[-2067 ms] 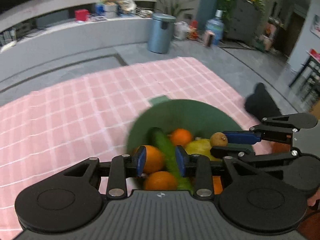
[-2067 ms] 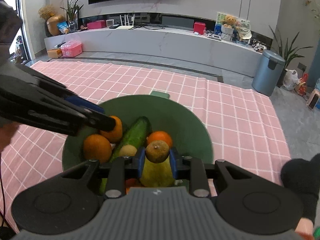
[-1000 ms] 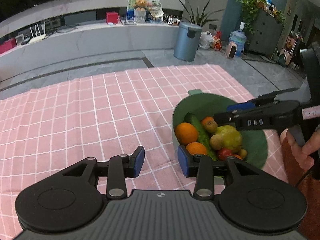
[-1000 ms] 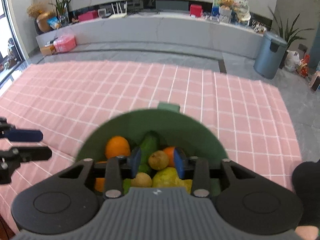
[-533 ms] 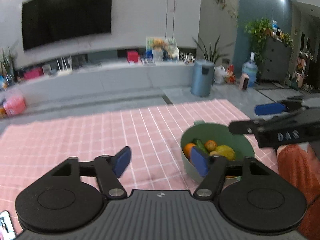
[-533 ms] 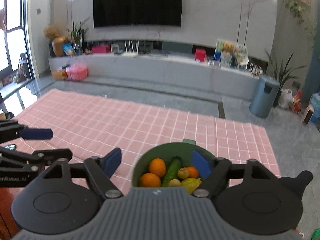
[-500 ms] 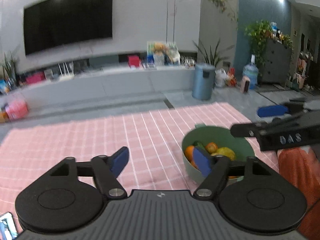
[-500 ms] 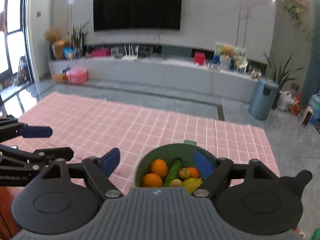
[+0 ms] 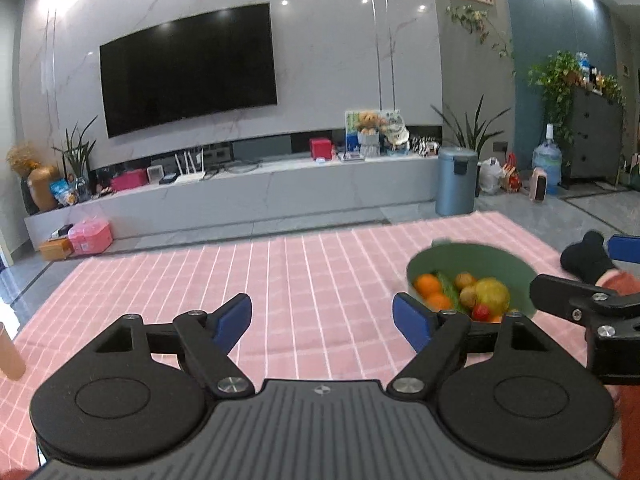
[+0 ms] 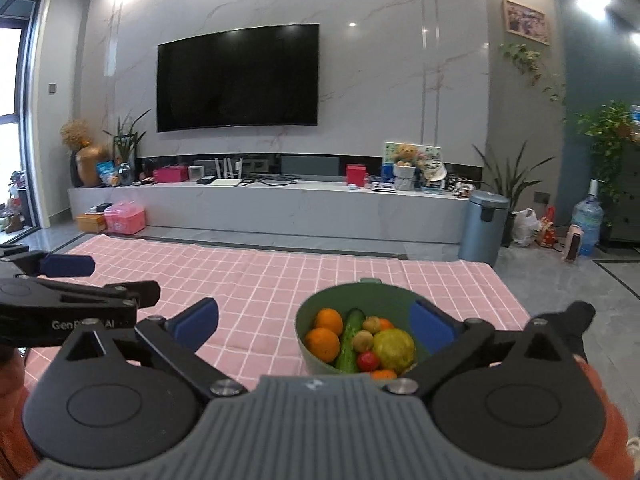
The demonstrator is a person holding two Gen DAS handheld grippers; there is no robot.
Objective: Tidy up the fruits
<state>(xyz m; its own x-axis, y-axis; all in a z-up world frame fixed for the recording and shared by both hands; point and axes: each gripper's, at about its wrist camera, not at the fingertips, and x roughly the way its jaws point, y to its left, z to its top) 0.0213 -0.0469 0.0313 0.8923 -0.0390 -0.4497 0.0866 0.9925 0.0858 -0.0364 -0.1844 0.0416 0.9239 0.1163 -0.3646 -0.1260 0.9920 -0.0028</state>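
A green bowl (image 10: 384, 294) stands on the pink checked cloth (image 10: 260, 288) and holds oranges (image 10: 322, 344), a cucumber (image 10: 350, 340), a yellow-green fruit (image 10: 394, 348), small brown fruits and a red one. It also shows in the left wrist view (image 9: 472, 256). My right gripper (image 10: 314, 322) is open and empty, raised behind the bowl. My left gripper (image 9: 322, 318) is open and empty, to the left of the bowl. Each gripper shows at the edge of the other's view.
A low grey TV bench (image 10: 260, 208) with a TV above runs along the far wall. A blue bin (image 10: 482, 222) and a water bottle (image 10: 586, 222) stand on the floor at the right. A pink cup (image 9: 10, 354) is at the left cloth edge.
Both grippers pulled back and up from the bowl and opened wide. The right one let a small brown fruit go into the bowl.
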